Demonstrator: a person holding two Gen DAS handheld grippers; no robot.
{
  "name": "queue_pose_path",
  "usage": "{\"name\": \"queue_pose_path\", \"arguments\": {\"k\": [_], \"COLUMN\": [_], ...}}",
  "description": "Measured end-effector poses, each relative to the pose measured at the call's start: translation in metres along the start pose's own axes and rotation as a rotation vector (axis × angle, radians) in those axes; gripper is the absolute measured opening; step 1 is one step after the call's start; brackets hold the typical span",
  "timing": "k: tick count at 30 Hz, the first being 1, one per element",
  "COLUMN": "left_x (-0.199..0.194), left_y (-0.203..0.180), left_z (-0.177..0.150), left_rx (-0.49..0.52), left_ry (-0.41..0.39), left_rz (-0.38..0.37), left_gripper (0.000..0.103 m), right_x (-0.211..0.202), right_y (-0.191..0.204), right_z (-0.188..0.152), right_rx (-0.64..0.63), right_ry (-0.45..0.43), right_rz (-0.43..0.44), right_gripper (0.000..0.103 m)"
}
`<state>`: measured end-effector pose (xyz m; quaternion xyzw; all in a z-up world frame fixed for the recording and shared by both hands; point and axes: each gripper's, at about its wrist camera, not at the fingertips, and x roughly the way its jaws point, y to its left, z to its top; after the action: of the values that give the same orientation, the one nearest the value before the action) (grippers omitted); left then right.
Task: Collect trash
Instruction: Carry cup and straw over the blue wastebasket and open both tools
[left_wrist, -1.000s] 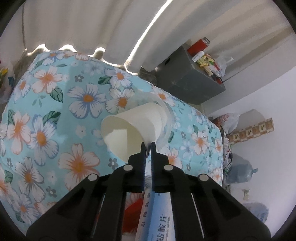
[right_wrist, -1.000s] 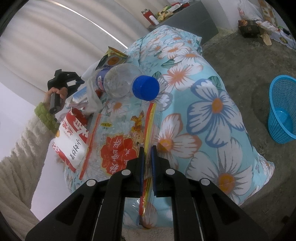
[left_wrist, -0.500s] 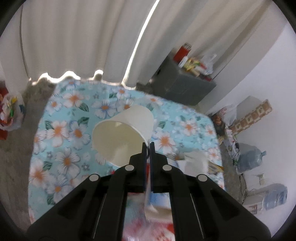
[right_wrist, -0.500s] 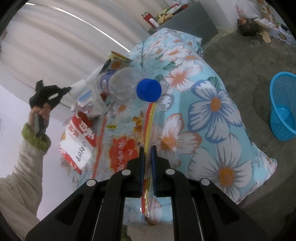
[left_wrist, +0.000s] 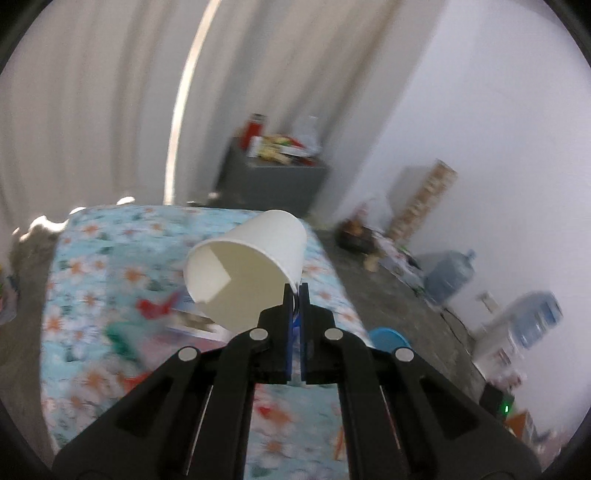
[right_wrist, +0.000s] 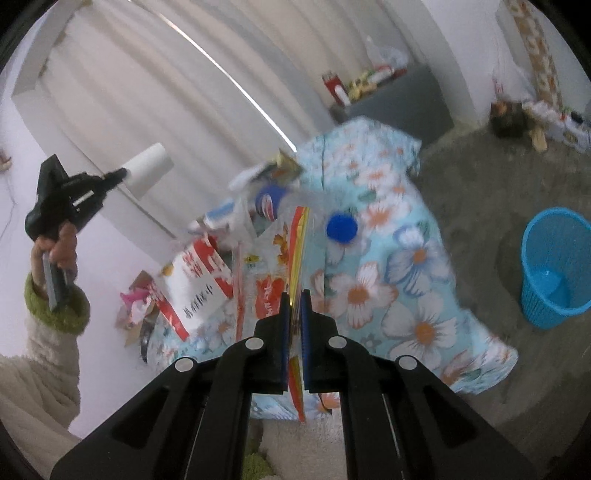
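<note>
You're mid-carry with both hands loaded. Your left claw (left_wrist: 294, 291) is pinched tight on the rim of the white paper cup (left_wrist: 251, 269), held in the air above the flowered tabletop (left_wrist: 92, 266). Your right claw (right_wrist: 294, 301) is clamped on the edge of a clear printed wrapper (right_wrist: 295, 251), which hangs over the litter left on the cloth, the blue-capped bottle (right_wrist: 295, 206) among it. The blue bin (right_wrist: 554, 266) stands on the floor to the right, well apart from the tabletop. Next, I judge, swing each load over its mouth before letting go.
</note>
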<state>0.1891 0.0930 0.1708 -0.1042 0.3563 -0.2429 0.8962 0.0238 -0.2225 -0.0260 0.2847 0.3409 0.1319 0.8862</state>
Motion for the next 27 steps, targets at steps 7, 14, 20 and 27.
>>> {"name": "queue_pose_path", "arguments": {"k": [7,14,20,27], "left_x": [0.039,0.122,0.236,0.386], "left_y": [-0.092,-0.188,-0.265,-0.328], "left_z": [-0.012,-0.028,-0.05,-0.117], "left_rx": [0.1,0.167,0.224,0.347], "left_ry": [0.064,0.186,0.345,0.56], "left_rz": [-0.182,-0.299,-0.341,-0.288], "left_gripper": [0.001,0.001,0.001,0.001], "right_x": [-0.046,-0.086,-0.094,-0.07], "right_y": [-0.023,-0.1,-0.192,-0.311], "right_z": [0.014,0.03,0.029,0.011], "right_rx": [0.06,0.249,0.461,0.713], "right_ry": [-0.147,-0.316,-0.396,-0.356], "right_rz": [-0.04,-0.153,-0.299,-0.449], "right_gripper": [0.005,0.005,0.005,0.005]}}
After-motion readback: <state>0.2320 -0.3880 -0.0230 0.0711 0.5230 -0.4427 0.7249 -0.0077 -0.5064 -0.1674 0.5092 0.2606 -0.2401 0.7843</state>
